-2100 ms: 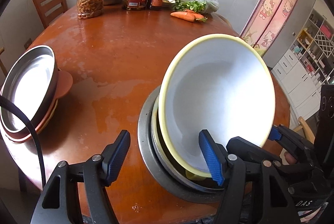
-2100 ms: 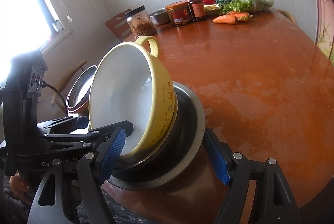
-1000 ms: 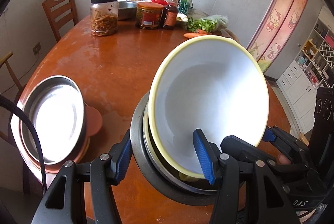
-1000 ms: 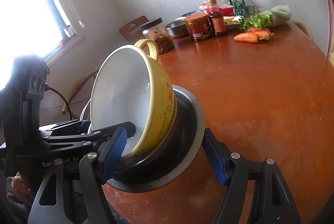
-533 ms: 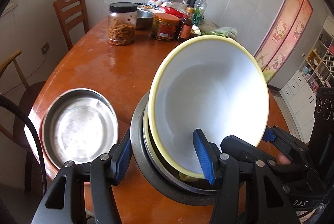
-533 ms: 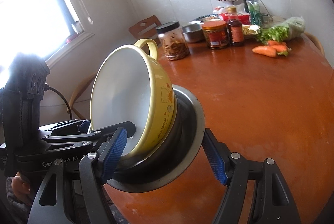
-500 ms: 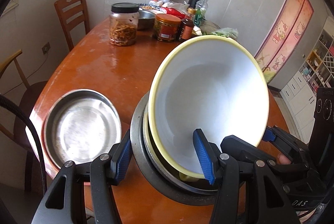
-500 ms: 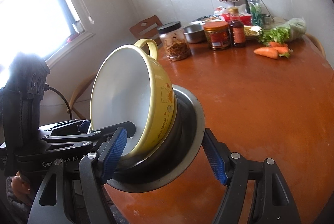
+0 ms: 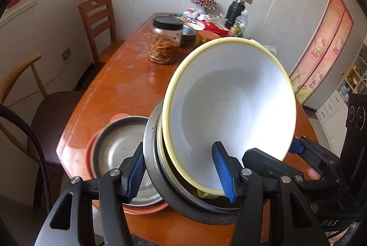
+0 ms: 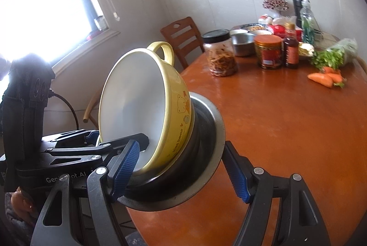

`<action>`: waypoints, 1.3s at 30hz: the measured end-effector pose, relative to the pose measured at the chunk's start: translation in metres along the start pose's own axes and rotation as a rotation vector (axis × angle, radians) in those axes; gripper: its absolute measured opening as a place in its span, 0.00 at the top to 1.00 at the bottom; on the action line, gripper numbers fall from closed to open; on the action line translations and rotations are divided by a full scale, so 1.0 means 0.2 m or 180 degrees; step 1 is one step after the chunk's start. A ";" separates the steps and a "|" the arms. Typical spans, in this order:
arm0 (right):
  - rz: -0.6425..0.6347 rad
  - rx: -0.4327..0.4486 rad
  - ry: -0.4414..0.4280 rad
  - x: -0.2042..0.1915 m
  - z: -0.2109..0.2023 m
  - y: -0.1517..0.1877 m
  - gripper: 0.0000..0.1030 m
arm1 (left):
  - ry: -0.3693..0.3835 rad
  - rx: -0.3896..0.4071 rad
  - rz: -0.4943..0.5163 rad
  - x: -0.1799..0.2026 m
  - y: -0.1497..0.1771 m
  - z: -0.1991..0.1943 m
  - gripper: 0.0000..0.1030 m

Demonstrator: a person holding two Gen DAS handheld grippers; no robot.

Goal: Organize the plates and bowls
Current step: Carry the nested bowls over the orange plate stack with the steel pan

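Both grippers clamp one tilted stack held above the table. A yellow bowl [image 9: 229,103] with white inside sits in a dark metal plate [image 9: 156,168]. My left gripper [image 9: 181,173] is shut on the stack's rims. My right gripper [image 10: 181,171] is shut on the same stack, the yellow bowl [image 10: 174,108] and metal plate [image 10: 206,149] tilted toward the left. A steel plate [image 9: 121,149] rests on an orange plate [image 9: 90,154] at the table's near left edge, below the held stack.
The brown round table [image 10: 286,131] carries a jar [image 9: 166,42], a steel bowl [image 10: 242,42], a red-lidded jar [image 10: 268,51], bottles [image 10: 291,48], greens and carrots [image 10: 325,78] at the far side. Wooden chairs [image 9: 98,23] stand at the left.
Both grippers lifted the stack up and back. The steel plate on the orange plate now lies lower and closer under the held stack.
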State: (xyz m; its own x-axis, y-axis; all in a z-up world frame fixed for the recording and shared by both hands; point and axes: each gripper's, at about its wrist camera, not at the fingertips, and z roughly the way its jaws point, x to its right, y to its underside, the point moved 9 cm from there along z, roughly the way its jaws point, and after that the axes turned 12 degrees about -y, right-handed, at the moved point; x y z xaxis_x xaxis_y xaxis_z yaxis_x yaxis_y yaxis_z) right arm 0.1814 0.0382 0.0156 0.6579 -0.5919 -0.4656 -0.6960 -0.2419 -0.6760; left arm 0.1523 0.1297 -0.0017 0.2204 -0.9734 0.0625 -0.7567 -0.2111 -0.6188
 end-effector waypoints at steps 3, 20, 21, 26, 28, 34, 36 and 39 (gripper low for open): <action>-0.0054 -0.0015 -0.0042 -0.06 0.04 -0.03 0.26 | -0.0033 0.0023 -0.0043 -0.06 -0.01 -0.02 0.46; -0.0196 -0.0298 -0.0258 -0.18 0.34 0.00 0.26 | -0.0188 -0.0169 -0.0294 -0.35 0.09 0.12 0.45; -0.0196 -0.0335 -0.0267 -0.18 0.37 0.02 0.26 | -0.0201 -0.0177 -0.0300 -0.36 0.09 0.13 0.45; -0.0210 -0.0401 -0.0274 -0.16 0.46 0.05 0.26 | -0.0233 -0.0243 -0.0304 -0.40 0.13 0.20 0.45; -0.0207 -0.0416 -0.0257 -0.14 0.49 0.07 0.26 | -0.0239 -0.0286 -0.0305 -0.41 0.14 0.23 0.46; -0.0136 -0.0472 -0.0241 -0.09 0.55 0.10 0.26 | -0.0234 -0.0354 -0.0301 -0.42 0.15 0.29 0.46; -0.0132 -0.0476 -0.0234 -0.08 0.56 0.10 0.26 | -0.0242 -0.0362 -0.0287 -0.42 0.15 0.31 0.46; -0.0134 -0.0472 -0.0231 -0.07 0.57 0.11 0.26 | -0.0286 -0.0357 -0.0266 -0.41 0.15 0.33 0.46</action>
State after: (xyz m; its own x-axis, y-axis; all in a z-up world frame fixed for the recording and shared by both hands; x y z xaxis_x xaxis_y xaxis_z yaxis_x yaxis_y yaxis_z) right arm 0.1906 0.1290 -0.0576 0.7028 -0.5229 -0.4823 -0.6986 -0.3794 -0.6066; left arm 0.1516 0.2098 -0.0766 0.3360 -0.9412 0.0366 -0.7962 -0.3046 -0.5228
